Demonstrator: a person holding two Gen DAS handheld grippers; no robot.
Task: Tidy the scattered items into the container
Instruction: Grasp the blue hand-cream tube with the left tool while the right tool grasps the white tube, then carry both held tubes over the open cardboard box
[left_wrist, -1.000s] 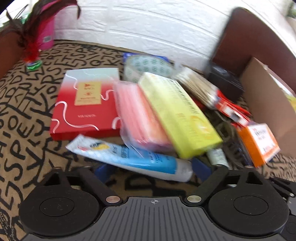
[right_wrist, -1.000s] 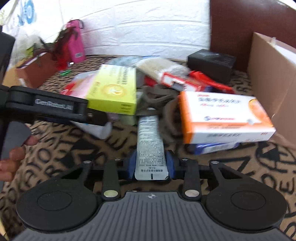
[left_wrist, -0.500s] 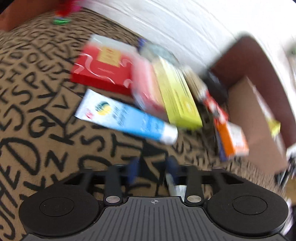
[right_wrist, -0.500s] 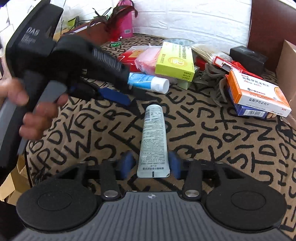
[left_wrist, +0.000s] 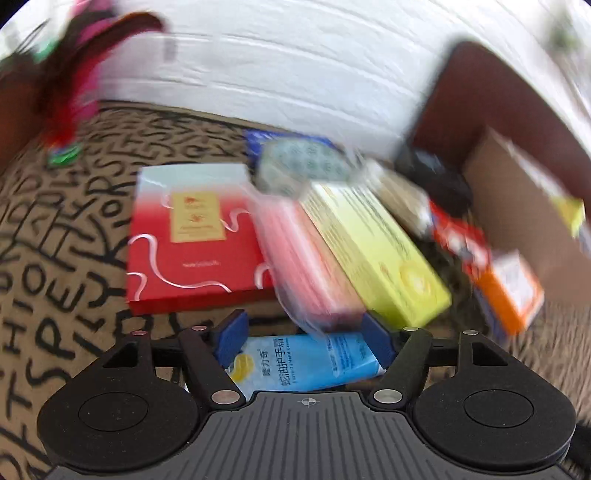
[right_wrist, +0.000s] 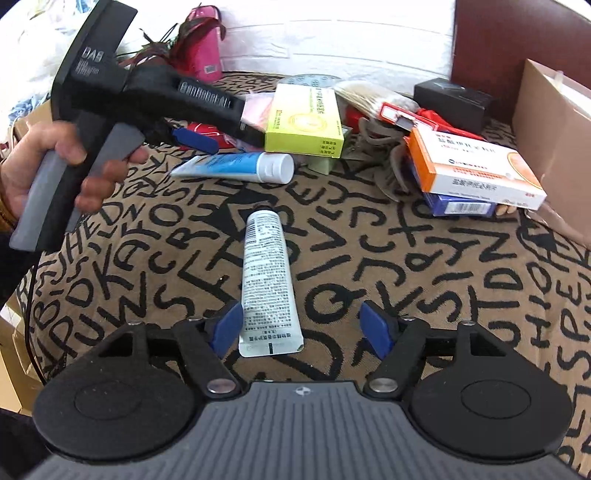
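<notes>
A white tube (right_wrist: 266, 280) lies on the lettered cloth between the open fingers of my right gripper (right_wrist: 302, 328), touching neither pad. A blue hand-cream tube (left_wrist: 303, 363) lies between the open fingers of my left gripper (left_wrist: 306, 336); in the right wrist view the blue tube (right_wrist: 236, 166) rests on the cloth with the left gripper (right_wrist: 195, 140) over its flat end. The brown cardboard container (right_wrist: 554, 147) stands at the far right and also shows in the left wrist view (left_wrist: 517, 214).
A pile lies at the back: a red box (left_wrist: 192, 240), a pink packet (left_wrist: 306, 266), a yellow-green box (right_wrist: 304, 122), an orange-white box (right_wrist: 476, 170), a black box (right_wrist: 450, 99), a brown cord (right_wrist: 384, 155). A white brick wall stands behind.
My right gripper has opened and let go of the white tube, which now lies on the cloth. My left gripper has opened and moved forward around the blue tube.
</notes>
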